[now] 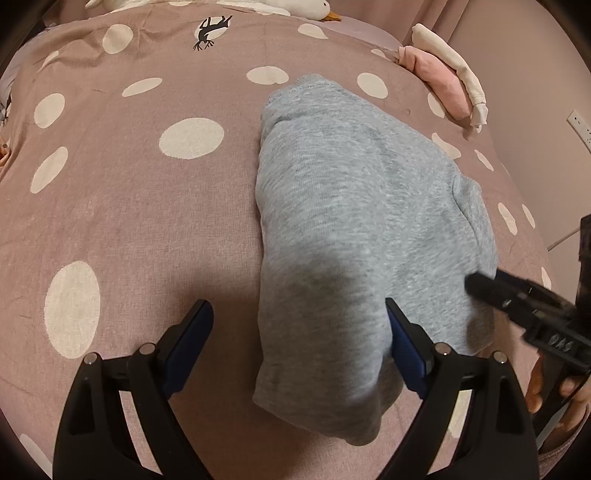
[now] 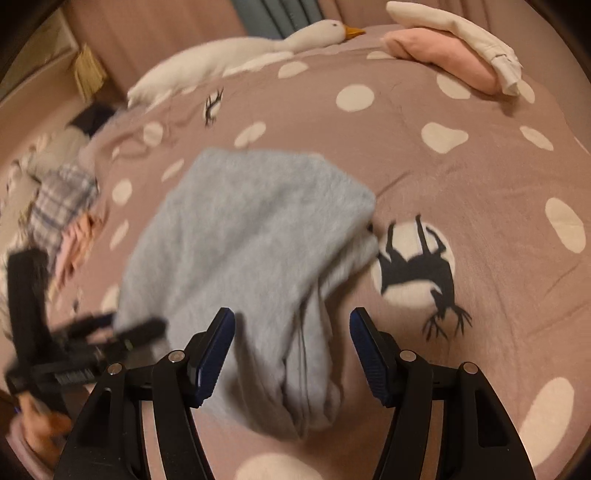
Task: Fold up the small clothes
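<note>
Folded grey garment (image 1: 362, 229) lying in the middle of a pink spotted bedspread (image 1: 147, 206), a soft thick bundle with layered edges at the near end.

Left gripper (image 1: 299, 332) spread wide and let go, one blue pad resting against the near left side of the grey bundle, the other pad over bare bedspread. Right gripper (image 2: 291, 339) also spread apart, gripping nothing, hanging above the near folded end of the bundle. Pictures a bit blurry there.

Around it: one white goose toy (image 2: 236, 55) along the far edge of the bed. One pink folded piece (image 2: 439, 55) with one cream piece (image 2: 458, 29) on top, at the far right corner. A heap of unfolded clothes (image 2: 62, 206), checked and striped, at the left edge.

Lots of bare bedspread left of the bundle and beyond it. Nothing lying between the grey bundle and the pink stack.
</note>
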